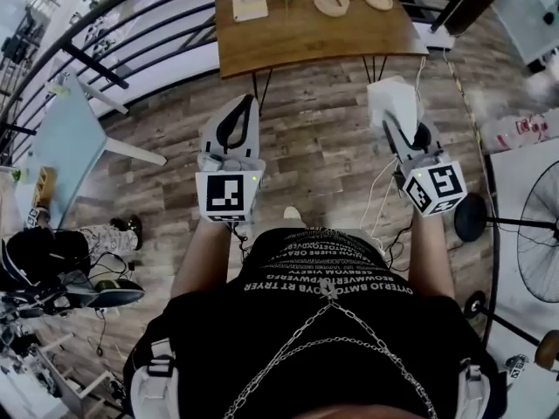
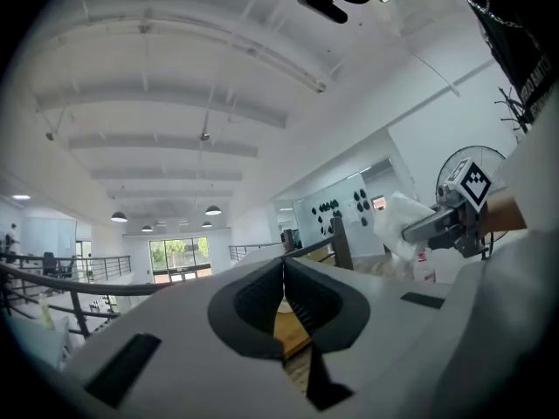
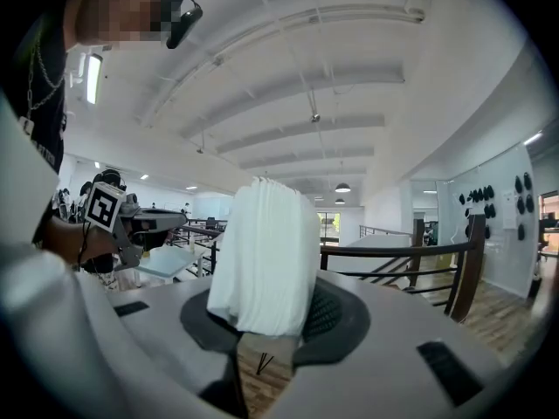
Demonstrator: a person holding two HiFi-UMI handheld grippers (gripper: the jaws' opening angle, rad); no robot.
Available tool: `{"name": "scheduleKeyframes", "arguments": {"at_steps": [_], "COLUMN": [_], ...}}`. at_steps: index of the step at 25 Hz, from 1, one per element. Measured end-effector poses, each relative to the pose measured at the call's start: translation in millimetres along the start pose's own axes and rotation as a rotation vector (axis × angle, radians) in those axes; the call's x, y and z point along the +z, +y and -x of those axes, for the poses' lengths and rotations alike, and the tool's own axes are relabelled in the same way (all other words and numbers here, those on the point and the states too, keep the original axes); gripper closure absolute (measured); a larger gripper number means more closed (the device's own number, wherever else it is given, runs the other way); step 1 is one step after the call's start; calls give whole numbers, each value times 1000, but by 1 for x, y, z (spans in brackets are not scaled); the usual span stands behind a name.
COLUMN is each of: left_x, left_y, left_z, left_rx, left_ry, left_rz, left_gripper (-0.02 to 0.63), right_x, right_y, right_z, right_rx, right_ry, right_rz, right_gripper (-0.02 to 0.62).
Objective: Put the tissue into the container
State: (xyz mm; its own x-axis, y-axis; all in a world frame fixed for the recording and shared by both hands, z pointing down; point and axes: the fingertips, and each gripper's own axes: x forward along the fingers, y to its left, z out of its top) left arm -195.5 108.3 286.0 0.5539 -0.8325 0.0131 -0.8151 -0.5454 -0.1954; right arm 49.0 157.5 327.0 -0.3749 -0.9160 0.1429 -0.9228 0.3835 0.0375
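White tissue (image 3: 266, 256), a neat folded stack, is clamped upright in our right gripper (image 3: 278, 321), so that's where the task's thing is, up in the air over the plank floor (image 1: 323, 138). Our left gripper (image 2: 284, 308) has its jaws pressed together with nothing between them. We've got the wooden table (image 1: 349, 37) ahead of both.

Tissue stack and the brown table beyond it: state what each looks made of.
Tissue stack: soft matte white paper, shown by its many thin layered edges. Table: likely wood or wood veneer, warm brown with a faint sheen; its thin dark legs look like metal.
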Motion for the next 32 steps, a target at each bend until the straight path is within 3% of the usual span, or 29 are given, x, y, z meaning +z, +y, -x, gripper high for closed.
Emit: {"name": "scheduleKeyframes", "arguments": {"at_steps": [7,12,14,17,32], "left_x": [-7,-22,-25,-28,-30], "left_y": [0,6,3,3,2], "left_z": [-28,-43,-55,-77,-227], "left_rx": [-54,-33,-39,-29,29], "left_ry": [-53,-22,-19,-14,16], "left_rz": [27,59,37,3,-8], "left_gripper": [577,577,577,577,577], "right_x": [-8,-21,-25,-31,-29], "right_y": [-5,-33,-45,-63,-194], "right_z": [-13,-16,-21,-39,-149], "right_rx": [-21,-71,-72,-61,21], "right_ry": [38,56,59,63,31], "right_rz": [-3,-25,-22,-25,-40], "right_gripper": [471,471,471,471,471]}}
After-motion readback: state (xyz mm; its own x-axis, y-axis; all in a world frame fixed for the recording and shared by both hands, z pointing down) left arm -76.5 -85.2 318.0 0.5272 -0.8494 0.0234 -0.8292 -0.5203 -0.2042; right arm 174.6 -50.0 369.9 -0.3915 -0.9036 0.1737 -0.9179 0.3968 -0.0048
